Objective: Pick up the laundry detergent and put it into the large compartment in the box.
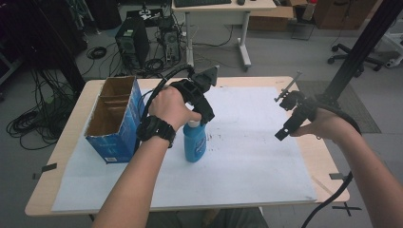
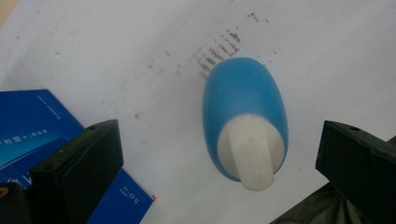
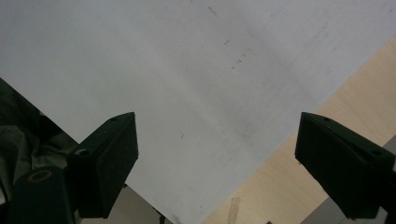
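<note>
Left claw (image 2: 219, 154) view: my jaws stand wide apart, straddling the blue bottle (image 2: 245, 112) w/o touching; its white cap (image 2: 252, 154) sits lower centre, between them. High view: bottle stands upright at centre frame on the white sheet (image 1: 247, 156) covering the table (image 1: 328, 156), just right of the blue carton (image 1: 116, 118). Right claw (image 3: 217, 154), centre-right in high view, also gapes apart, nothing in it, above sheet edge.
</note>
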`<state>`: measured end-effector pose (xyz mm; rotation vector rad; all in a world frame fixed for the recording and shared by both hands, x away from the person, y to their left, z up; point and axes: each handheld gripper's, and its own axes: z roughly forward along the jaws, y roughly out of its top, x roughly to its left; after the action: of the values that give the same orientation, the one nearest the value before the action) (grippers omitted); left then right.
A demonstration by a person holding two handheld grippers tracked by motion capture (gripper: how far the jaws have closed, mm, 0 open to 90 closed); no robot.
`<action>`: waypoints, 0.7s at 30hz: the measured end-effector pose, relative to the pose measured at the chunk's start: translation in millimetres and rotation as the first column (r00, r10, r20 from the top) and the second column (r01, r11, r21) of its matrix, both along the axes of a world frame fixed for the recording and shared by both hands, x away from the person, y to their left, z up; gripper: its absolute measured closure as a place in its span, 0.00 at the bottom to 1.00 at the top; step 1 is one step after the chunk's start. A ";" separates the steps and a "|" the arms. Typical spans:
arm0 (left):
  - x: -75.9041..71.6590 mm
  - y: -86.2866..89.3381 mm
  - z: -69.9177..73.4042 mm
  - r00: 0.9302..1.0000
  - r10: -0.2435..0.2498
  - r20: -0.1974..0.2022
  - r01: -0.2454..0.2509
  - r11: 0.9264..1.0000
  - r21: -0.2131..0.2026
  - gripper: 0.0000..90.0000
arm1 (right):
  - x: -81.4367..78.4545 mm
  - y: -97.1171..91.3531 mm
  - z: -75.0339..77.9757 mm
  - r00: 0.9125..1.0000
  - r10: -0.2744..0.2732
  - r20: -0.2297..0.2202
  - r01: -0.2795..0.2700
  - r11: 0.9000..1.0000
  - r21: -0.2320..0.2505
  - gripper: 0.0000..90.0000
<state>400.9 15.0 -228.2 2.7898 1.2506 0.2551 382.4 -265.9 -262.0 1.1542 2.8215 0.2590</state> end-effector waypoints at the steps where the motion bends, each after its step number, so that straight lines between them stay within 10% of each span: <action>1: 0.1 -0.1 -0.4 1.000 0.001 0.001 -0.001 1.000 0.001 0.01 | -0.1 -0.1 0.1 1.000 -0.001 -0.001 0.001 1.000 -0.001 0.15; 21: 1.5 -3.9 -14.3 1.000 0.002 -0.025 -0.001 1.000 0.007 0.01 | -0.7 -0.1 -2.3 1.000 -0.002 -0.007 0.002 1.000 -0.002 0.15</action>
<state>402.4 11.1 -242.5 2.8068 1.2596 0.2258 381.7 -266.1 -264.3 1.1601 2.8250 0.2523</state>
